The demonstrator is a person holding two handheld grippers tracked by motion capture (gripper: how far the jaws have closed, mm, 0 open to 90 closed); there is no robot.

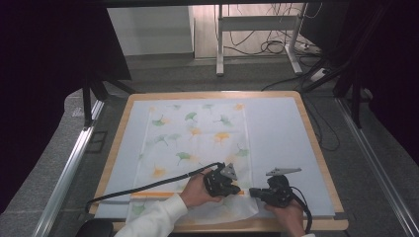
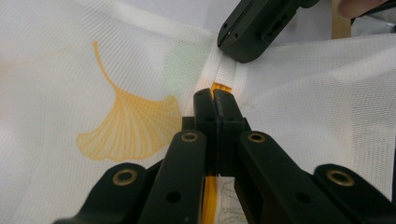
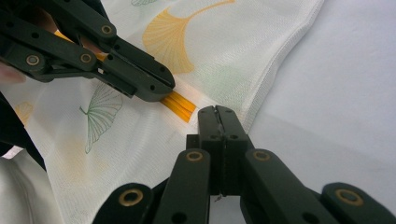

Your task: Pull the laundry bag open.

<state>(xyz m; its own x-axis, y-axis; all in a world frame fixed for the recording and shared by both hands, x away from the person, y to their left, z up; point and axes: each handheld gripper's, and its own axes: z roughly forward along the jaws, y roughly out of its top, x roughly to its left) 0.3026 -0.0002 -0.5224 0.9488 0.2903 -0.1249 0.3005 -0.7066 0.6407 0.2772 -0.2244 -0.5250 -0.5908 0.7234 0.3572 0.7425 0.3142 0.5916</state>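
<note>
1. Where the white ginkgo-print cloth (image 1: 197, 143) reaches the desk's (image 1: 316, 148) near edge, the left gripper (image 1: 228, 190) is clenched on its orange-striped hem (image 2: 219, 87).
2. Just right, the right gripper (image 1: 253, 191) pinches the same hem.

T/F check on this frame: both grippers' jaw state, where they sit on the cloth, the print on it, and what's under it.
1. Both grippers have their jaws closed. True: the left gripper pinches the leaf-print cloth at its orange strip, and the right gripper is shut at the cloth's hem.
2. The grippers work at the far edge of the cloth. False: they are at its near edge, close to the person.
3. The cloth is printed with ginkgo-like leaves in orange and green. True.
4. The cloth lies directly on bare wood. False: it lies on a pale sheet covering the wooden table.
</note>
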